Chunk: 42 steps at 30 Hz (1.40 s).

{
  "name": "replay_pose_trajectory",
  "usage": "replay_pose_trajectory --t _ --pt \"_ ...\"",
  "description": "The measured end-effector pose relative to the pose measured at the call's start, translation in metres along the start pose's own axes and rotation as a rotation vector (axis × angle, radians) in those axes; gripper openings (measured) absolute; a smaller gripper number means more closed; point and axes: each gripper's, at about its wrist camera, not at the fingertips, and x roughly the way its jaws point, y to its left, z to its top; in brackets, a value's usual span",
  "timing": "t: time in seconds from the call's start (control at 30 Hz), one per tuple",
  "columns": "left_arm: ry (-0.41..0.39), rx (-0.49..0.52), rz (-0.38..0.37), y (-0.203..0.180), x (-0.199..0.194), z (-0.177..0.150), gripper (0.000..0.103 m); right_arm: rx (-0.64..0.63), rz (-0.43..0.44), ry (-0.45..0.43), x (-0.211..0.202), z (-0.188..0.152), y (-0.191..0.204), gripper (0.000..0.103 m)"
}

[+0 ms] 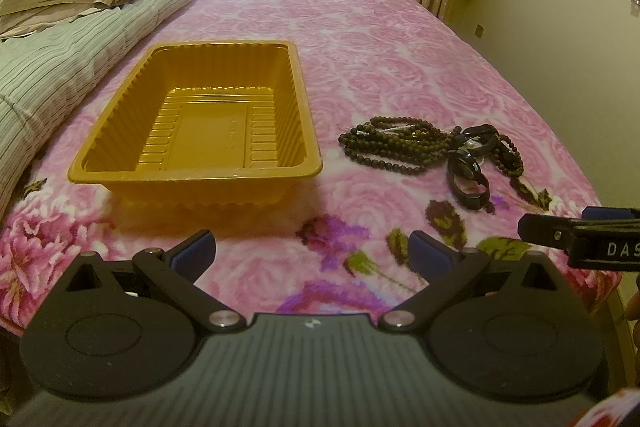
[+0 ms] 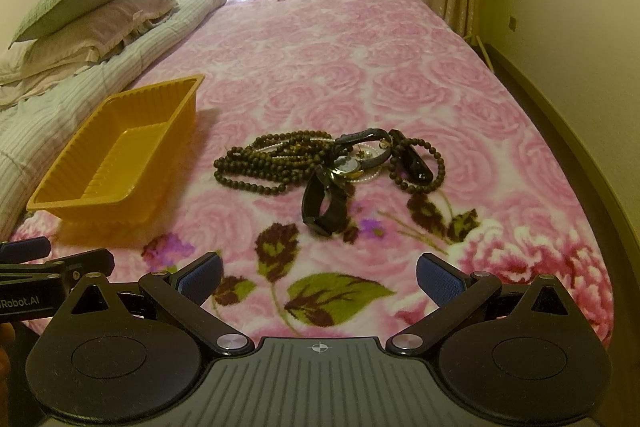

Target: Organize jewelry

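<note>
The jewelry lies in one tangled heap on the bed (image 2: pixel 400 47), and the coming move turns on where that heap sits relative to each claw. From the right claw (image 2: pixel 319 279) it is straight ahead and a little up the blanket — the dark bead strands (image 2: pixel 264 167) spread to the left of centre, the black watch strap (image 2: pixel 324 205) nearest the fingertips, a small gold-faced watch (image 2: pixel 348 165) just behind it, and a black band (image 2: pixel 414 163) looped with beads on the far right. From the left claw (image 1: pixel 312 251) the same heap lies off to the right and further ahead, with the bead strands (image 1: pixel 392 143) and black strap (image 1: pixel 468 179) well to one side of its line. So the right claw looks the nearer and better aimed of the two.

The yellow tray (image 1: pixel 196 171) stands empty, directly ahead of the left claw; in the right view the tray (image 2: pixel 112 203) is off to the left, apart from the heap.

Both claws are spread wide with nothing between their blue pads (image 2: pixel 438 279). The right claw (image 1: pixel 580 235) shows at the edge of the left view, level with its partner.

The bead strands run long left to right across the right claw's line, so a grasp closing side to side would run along them rather than across — the looped watch strap, standing up off the blanket, seems the easier first pick. The pieces overlap, so lifting one may drag others
</note>
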Motion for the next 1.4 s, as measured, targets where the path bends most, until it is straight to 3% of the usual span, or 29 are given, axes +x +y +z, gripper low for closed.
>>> replay_pose_trajectory --t 1.0,1.27,1.4 --pt "0.009 -0.019 -0.016 0.003 0.002 0.000 0.102 0.005 0.010 0.008 0.007 -0.002 0.004 0.103" --pt "-0.033 -0.187 -0.054 0.042 -0.001 0.003 0.102 0.115 0.097 -0.045 0.004 -0.002 -0.009 0.103" --pt "-0.075 -0.333 -0.064 0.085 -0.002 0.005 0.102 0.167 0.063 -0.060 0.005 0.001 -0.015 0.103"
